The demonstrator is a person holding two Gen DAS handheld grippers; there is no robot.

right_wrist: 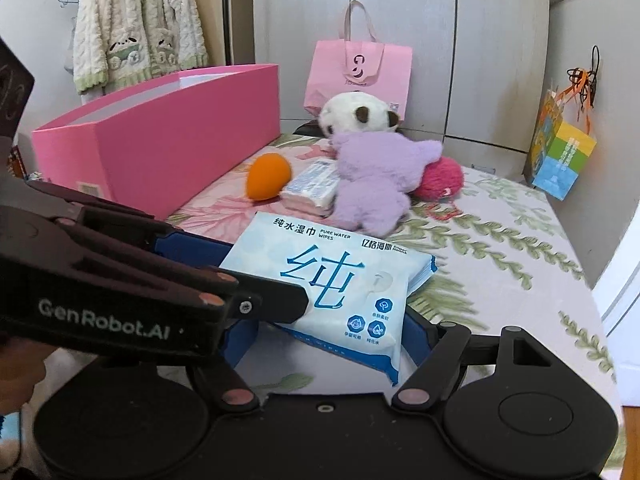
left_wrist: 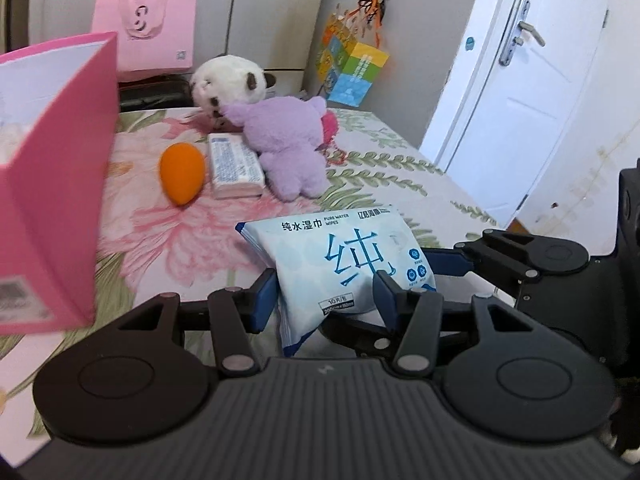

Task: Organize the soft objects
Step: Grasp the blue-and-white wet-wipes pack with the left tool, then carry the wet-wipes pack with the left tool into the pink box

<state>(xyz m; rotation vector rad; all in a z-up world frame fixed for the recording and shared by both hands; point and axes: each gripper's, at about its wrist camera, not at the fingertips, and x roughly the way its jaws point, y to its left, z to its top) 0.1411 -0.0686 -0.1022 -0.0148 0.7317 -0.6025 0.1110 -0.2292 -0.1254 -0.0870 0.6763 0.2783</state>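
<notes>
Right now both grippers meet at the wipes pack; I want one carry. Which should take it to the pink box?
Left. The fingers of the left gripper pinch the wipes pack, and the pink box stands on its left, farther from the right gripper.

A pink paper gift bag (right_wrist: 359, 76) with handles stands against the grey wardrobe (right_wrist: 400, 20) behind the floral bedsheet (right_wrist: 500, 248). A colourful paper bag (right_wrist: 560, 156) sits at the bed's far corner below orange ribbons (right_wrist: 580, 80) hanging on the wall. A cream knitted cardigan (right_wrist: 136, 20) hangs at the left, and a white door (left_wrist: 532, 92) with a metal handle (left_wrist: 524, 32) stands at the right.
</notes>
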